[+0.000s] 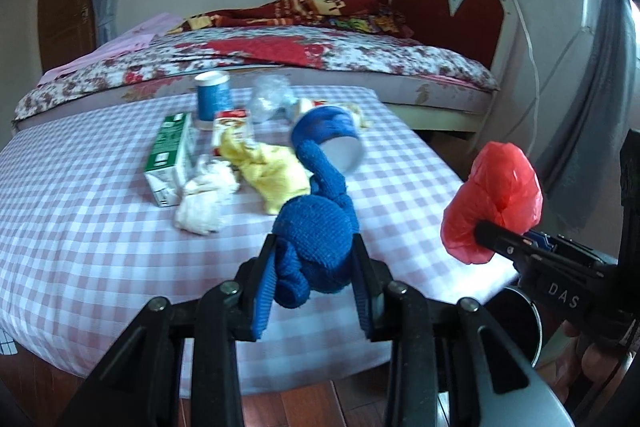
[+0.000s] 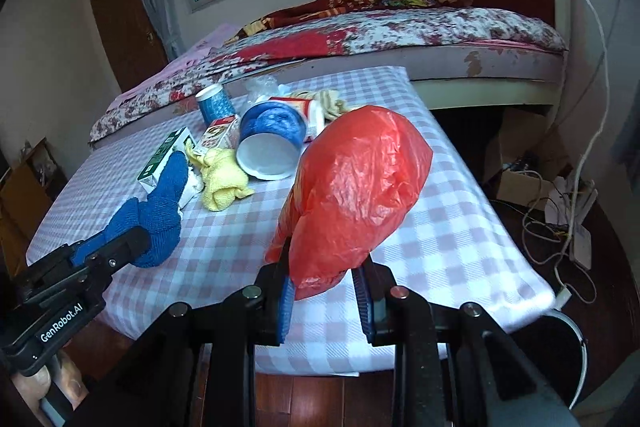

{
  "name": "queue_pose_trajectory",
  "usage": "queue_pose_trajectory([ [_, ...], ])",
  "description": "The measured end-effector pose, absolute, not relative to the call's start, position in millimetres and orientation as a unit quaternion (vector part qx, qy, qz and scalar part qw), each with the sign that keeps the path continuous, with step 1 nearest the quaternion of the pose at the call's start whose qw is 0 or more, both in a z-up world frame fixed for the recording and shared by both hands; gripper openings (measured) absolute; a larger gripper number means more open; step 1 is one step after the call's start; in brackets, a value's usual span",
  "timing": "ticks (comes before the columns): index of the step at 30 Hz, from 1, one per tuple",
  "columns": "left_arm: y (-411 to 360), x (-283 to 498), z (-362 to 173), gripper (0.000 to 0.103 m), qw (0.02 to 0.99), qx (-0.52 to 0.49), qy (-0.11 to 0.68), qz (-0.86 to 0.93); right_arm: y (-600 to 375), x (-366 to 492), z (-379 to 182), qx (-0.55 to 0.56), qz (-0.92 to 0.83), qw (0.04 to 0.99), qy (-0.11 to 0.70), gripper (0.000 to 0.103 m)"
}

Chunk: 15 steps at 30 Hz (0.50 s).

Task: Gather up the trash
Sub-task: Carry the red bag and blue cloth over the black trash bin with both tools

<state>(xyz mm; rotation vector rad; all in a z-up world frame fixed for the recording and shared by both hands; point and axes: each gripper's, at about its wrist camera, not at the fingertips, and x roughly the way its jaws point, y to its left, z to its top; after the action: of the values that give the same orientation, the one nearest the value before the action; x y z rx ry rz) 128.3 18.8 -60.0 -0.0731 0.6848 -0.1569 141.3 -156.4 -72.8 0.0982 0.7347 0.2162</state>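
In the left wrist view, the left gripper [image 1: 316, 259] is clenched on a soft blue cloth [image 1: 316, 239], light and limp; best pinched at its thick knot.

In the right wrist view, the right gripper [image 2: 324, 287] grasps a thin, slippery red plastic bag [image 2: 352, 187] by its bunched lower end; the other trash lies ahead on the checked table [image 2: 440, 227].

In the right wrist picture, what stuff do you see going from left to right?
Blue cloth → yellow cloth → tipped blue cup → red plastic bag → tangle of cables on the floor.
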Motion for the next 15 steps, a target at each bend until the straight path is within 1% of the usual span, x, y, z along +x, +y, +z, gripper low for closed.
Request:
queue_pose_trajectory([
  [15,-57,102,-59,0.035,0.928,-0.011,0.335,-0.162,-239,88,-63,0.073,0.024,0.934,0.348,0.028],
])
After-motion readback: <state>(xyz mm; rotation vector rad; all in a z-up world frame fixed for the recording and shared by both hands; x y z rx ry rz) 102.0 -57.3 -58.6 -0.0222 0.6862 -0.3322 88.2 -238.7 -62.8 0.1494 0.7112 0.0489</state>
